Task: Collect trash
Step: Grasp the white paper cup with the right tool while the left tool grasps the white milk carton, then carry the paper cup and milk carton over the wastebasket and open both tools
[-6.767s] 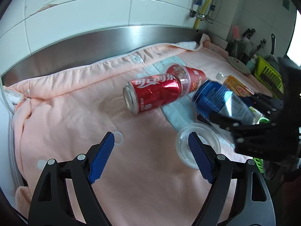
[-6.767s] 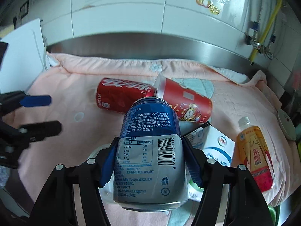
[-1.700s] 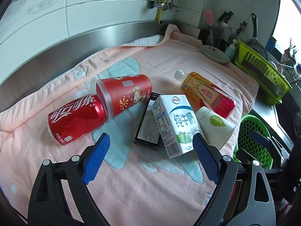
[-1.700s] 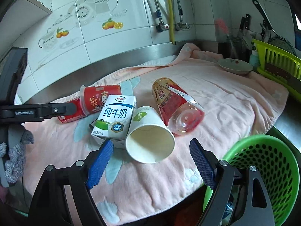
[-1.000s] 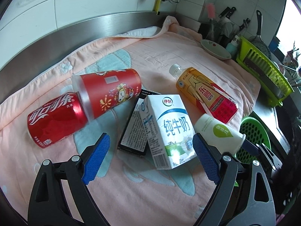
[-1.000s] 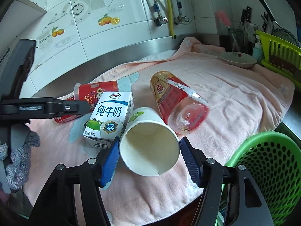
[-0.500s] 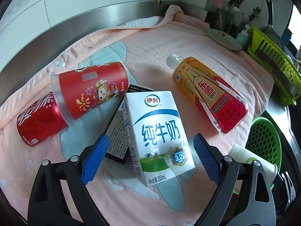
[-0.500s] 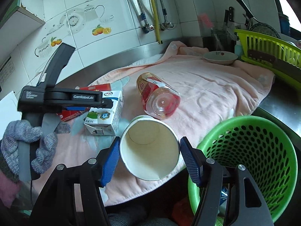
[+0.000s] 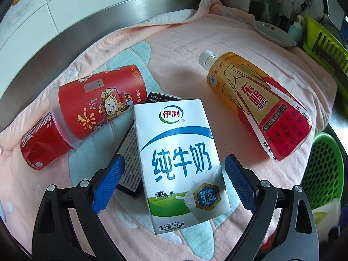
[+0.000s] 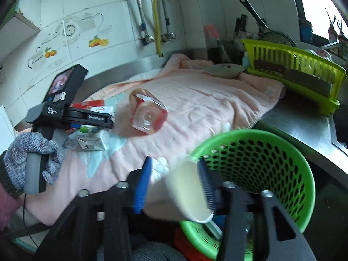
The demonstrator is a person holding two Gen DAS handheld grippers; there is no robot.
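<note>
milk carton [image 9: 180, 158] lies between the open left claw [image 9: 171, 182] (untouched).

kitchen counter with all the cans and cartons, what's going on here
A person is clearing trash off a pink towel into a green basket, one gripper in each hand. The right tool is over the basket's rim with a white paper cup between its fingers, apparently open and dropping it. The left tool is open, straddling a milk carton. A red cup, a cola can and an orange drink bottle lie waiting.
</note>
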